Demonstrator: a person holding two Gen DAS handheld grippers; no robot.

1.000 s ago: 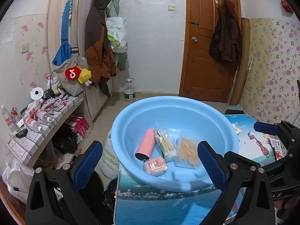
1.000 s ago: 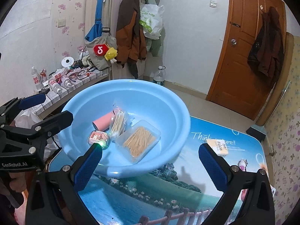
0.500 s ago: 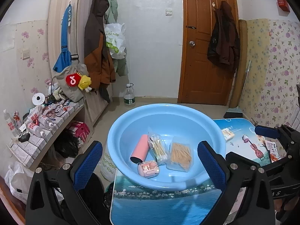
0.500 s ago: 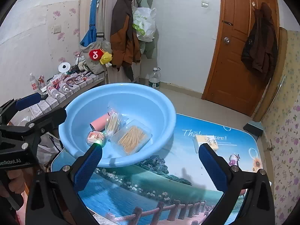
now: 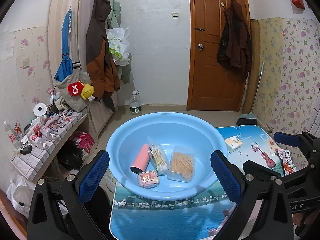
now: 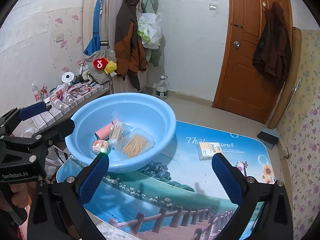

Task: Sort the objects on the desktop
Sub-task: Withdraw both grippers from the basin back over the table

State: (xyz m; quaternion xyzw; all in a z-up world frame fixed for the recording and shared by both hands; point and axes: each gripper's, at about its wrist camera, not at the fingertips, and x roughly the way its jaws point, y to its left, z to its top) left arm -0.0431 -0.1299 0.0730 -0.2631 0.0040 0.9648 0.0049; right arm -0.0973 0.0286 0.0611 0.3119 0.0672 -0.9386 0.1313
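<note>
A light blue basin (image 5: 218, 138) stands at the table's left end. Inside lie a pink cylinder (image 5: 141, 161), a bag of cotton swabs (image 5: 158, 158), a clear box of toothpicks (image 5: 182, 167) and a pink earbud case (image 5: 148, 179). My left gripper (image 5: 159, 160) hovers open and empty, above and short of the basin. In the right wrist view the same basin (image 6: 168, 116) sits left of centre, and a small yellow-white tissue pack (image 6: 210, 150) lies on the table beyond the right finger. My right gripper (image 6: 160, 160) is open and empty above the table.
The table top (image 6: 180, 190) carries a landscape print; a printed packet (image 5: 287, 160) lies near its right edge. A tiled shelf (image 5: 50, 140) crowded with bottles runs along the left wall. Coats hang on the wall, a water bottle (image 5: 135, 105) stands on the floor, and a door is behind.
Both grippers have drawn back and up from the basin, which looks smaller now. More of the table and the tissue pack have come into view. Both stay open.
</note>
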